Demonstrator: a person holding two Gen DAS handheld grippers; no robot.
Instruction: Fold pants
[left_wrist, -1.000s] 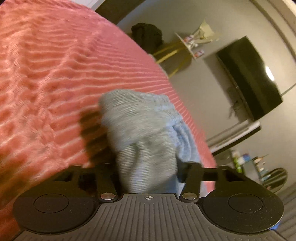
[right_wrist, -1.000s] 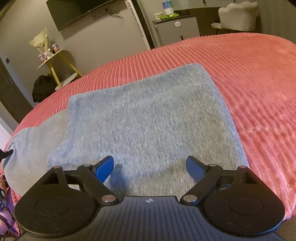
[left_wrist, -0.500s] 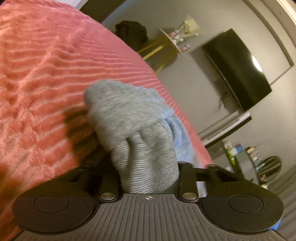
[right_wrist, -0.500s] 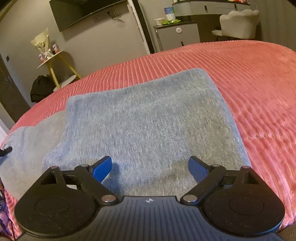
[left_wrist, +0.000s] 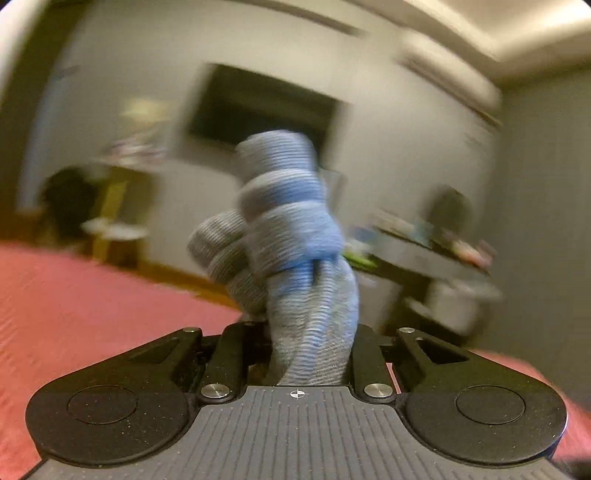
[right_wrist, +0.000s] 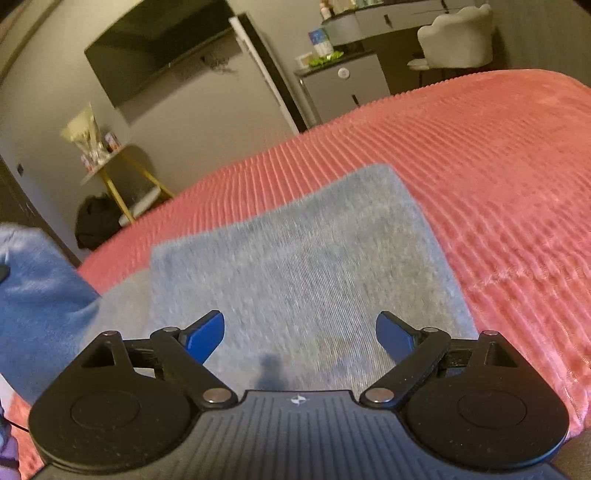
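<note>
— Between my left gripper (left_wrist: 308, 354) jaws, which are closing on it, a bunched end of the pants (left_wrist: 295, 258) sticks up over the bed (left_wrist: 92, 306).

— And your right gripper (right_wrist: 300, 338)?

— Spread wide, holding nothing (just hovering). The folded part lies flat ahead of it, running away toward the far right.

The pants (right_wrist: 295, 266) are soft, finely ribbed grey-blue knit cloth. The bedspread (right_wrist: 498, 177) is plush, corded coral fabric. The fingers (right_wrist: 205, 336) look smooth blue plastic.
</note>
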